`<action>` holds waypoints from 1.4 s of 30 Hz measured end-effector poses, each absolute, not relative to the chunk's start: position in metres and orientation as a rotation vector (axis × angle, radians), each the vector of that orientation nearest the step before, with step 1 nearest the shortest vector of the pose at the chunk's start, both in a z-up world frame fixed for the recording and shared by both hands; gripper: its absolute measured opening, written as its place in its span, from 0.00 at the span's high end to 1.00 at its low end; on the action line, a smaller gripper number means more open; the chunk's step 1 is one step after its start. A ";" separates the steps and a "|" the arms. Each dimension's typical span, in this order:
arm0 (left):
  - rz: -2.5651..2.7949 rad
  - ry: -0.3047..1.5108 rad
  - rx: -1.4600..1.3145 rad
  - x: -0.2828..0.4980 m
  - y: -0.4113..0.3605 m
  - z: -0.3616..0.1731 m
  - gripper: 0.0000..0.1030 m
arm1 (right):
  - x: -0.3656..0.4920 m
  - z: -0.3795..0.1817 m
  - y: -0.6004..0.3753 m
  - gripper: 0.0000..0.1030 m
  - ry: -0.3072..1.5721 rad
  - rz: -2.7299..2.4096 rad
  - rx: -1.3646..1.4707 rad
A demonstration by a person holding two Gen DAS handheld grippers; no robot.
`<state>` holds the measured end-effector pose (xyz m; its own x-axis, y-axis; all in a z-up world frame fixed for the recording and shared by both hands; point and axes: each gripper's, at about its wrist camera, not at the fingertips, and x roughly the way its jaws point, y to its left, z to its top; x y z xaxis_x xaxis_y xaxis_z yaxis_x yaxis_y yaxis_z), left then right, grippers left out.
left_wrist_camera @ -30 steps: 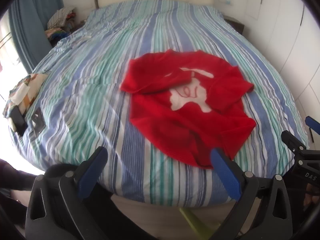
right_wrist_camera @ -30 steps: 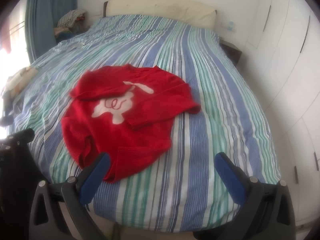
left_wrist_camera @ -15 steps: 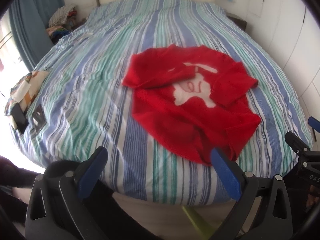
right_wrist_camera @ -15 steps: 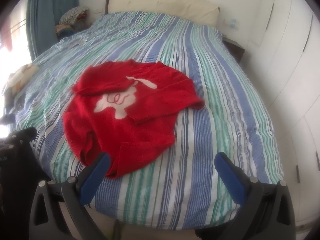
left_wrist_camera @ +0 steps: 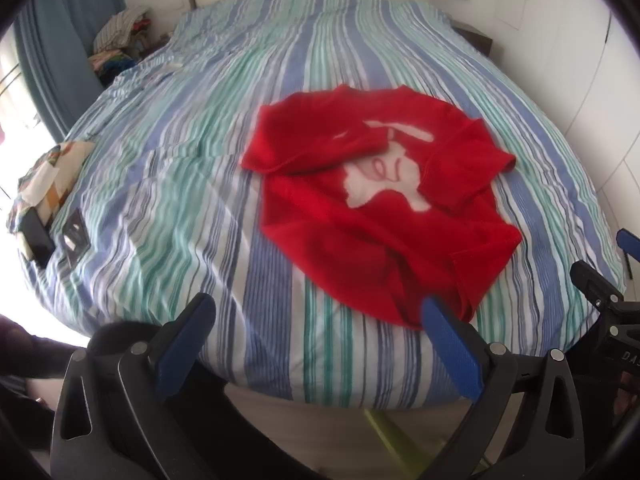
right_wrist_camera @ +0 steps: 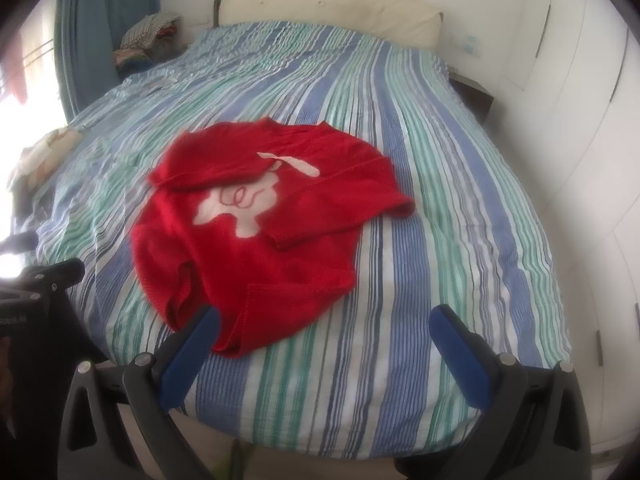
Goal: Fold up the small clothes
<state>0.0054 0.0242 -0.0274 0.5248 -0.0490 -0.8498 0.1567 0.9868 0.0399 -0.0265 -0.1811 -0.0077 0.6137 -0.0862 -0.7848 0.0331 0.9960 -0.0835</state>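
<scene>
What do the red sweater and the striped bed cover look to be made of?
The red sweater looks like a soft knit, probably wool or acrylic: matte, fuzzy surface, thick rolled hem, and a white animal shape worked into the front. The striped bed cover looks like thin woven cotton, smooth and matte with fine wrinkles. The blur leaves the exact fibres open.

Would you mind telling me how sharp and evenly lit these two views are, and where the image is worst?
Left wrist view: red sweater slightly motion-smeared; window side at far left blown out white; fisheye bows the striped duvet. Right wrist view: sweater soft at its near hem, glare washes the left edge, white wardrobe doors curve strongly.
</scene>
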 end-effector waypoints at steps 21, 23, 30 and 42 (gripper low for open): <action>-0.130 1.008 0.105 0.004 0.021 -0.022 0.01 | -0.025 -0.016 -0.177 0.00 0.929 -0.042 -0.052; -0.131 1.003 0.101 0.003 0.020 -0.021 0.01 | -0.026 -0.015 -0.177 0.00 0.925 -0.042 -0.051; -0.143 1.013 0.100 0.007 0.018 -0.024 0.01 | -0.021 -0.022 -0.177 0.00 0.952 -0.038 -0.050; -0.150 1.016 0.105 0.001 0.011 -0.024 0.01 | -0.024 -0.024 -0.179 0.00 0.946 -0.035 -0.045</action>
<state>0.0015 0.0110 -0.0239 0.5176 -0.0763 -0.8522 0.1738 0.9846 0.0174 -0.0243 -0.1794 -0.0245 0.5848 -0.0498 -0.8097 0.0101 0.9985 -0.0541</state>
